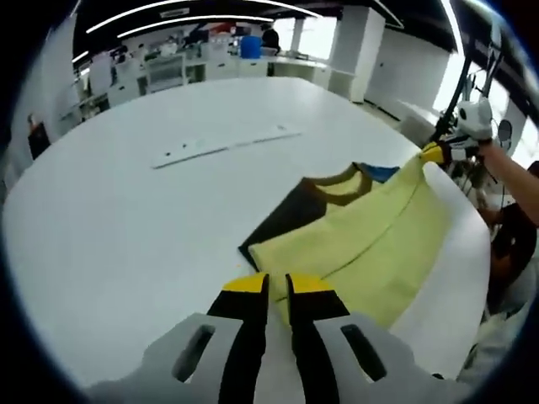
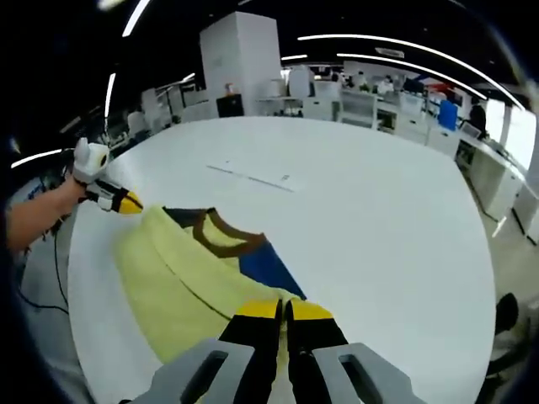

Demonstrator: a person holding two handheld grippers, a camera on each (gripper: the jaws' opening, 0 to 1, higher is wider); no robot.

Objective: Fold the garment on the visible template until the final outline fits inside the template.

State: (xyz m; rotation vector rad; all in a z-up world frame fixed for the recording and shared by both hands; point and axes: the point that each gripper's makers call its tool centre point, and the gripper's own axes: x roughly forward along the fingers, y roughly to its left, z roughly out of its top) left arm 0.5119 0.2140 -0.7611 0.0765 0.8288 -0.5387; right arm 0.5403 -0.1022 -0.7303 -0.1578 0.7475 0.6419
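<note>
garment (image 1: 370, 236) pinched between left gripper (image 1: 278, 286), right gripper (image 2: 282, 311)

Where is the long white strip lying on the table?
The white strip lies flat on the white table, beyond the garment and apart from it, toward the far edge.

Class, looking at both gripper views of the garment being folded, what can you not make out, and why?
- Garment: its near edge is hidden behind the left gripper in the left gripper view, and behind the right gripper in the right gripper view.
- White strip: its markings are too small to read.
- Background shelves: blurred, distant.
</note>
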